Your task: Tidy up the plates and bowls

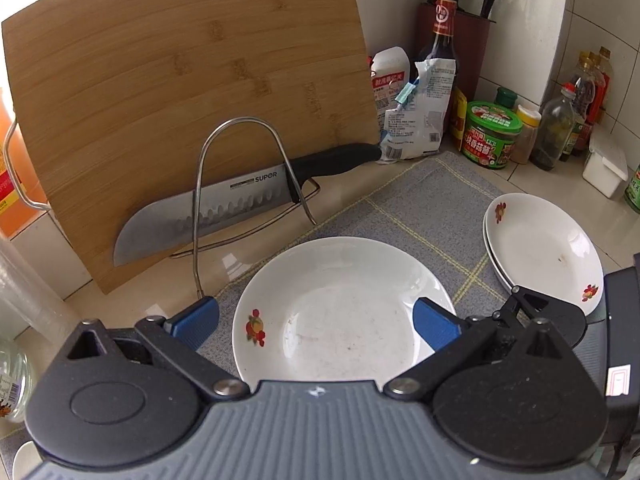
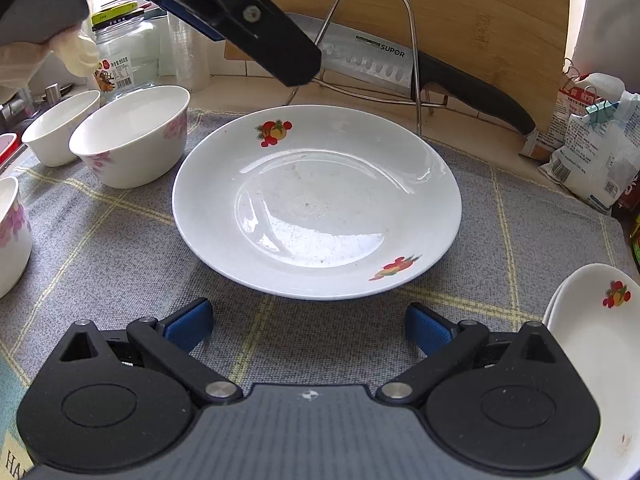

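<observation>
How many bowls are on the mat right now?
3 white floral ceramic bowls, all on the grey mat's left side: one beside the plate, one behind it, one cut off at the left edge. More may sit outside the view.

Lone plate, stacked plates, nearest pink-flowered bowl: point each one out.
Lone plate (image 2: 316,204): right wrist view, centre of its well.
Stacked plates (image 1: 544,244): left wrist view, well of the top plate.
Nearest pink-flowered bowl (image 2: 10,236): right wrist view, its outer wall.

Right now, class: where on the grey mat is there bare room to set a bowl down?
Bare mat lies between the single plate and the bowls, and along the near edge before the right gripper. The right side is crowded by stacked plates and bags.
</observation>
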Tool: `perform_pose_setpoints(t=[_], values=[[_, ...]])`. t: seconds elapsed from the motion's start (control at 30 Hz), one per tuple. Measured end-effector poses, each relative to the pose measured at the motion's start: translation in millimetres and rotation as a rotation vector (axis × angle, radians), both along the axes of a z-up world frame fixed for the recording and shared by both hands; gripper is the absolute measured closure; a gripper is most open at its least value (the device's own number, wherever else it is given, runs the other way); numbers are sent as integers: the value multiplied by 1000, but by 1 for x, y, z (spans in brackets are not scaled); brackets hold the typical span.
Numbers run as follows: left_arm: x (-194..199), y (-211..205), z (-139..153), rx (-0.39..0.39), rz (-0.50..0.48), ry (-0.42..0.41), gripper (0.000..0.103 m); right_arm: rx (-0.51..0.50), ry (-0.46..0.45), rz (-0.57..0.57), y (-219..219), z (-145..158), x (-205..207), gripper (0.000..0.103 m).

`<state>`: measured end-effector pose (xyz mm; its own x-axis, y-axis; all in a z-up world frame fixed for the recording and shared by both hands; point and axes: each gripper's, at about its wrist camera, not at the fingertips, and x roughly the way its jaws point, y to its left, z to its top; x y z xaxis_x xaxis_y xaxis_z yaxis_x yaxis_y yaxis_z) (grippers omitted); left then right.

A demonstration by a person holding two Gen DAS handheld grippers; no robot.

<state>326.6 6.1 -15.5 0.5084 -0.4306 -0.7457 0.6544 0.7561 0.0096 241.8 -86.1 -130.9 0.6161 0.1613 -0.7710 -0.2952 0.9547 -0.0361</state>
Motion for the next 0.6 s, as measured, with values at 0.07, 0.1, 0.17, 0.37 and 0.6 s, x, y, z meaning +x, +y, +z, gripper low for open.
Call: perform_pose_setpoints(t=[0.07,0.1,0.17,0.37,0.6], values=[[8,-4,-7,8,-6,17,1,2,-6,2,0,0,1,0],[13,-5,-10,13,-9,27,1,3,-8,5,-1,0,1,0],[21,-7,-16,14,-12,47,1,3,-12,8,-1,0,0,0],[43,-12,-29,6,-30,131,1,5,-24,8,-2,-1,-2,0],[59,-12,-40,17,-32,185,1,9,-36,25,-4,-1,-3,0]])
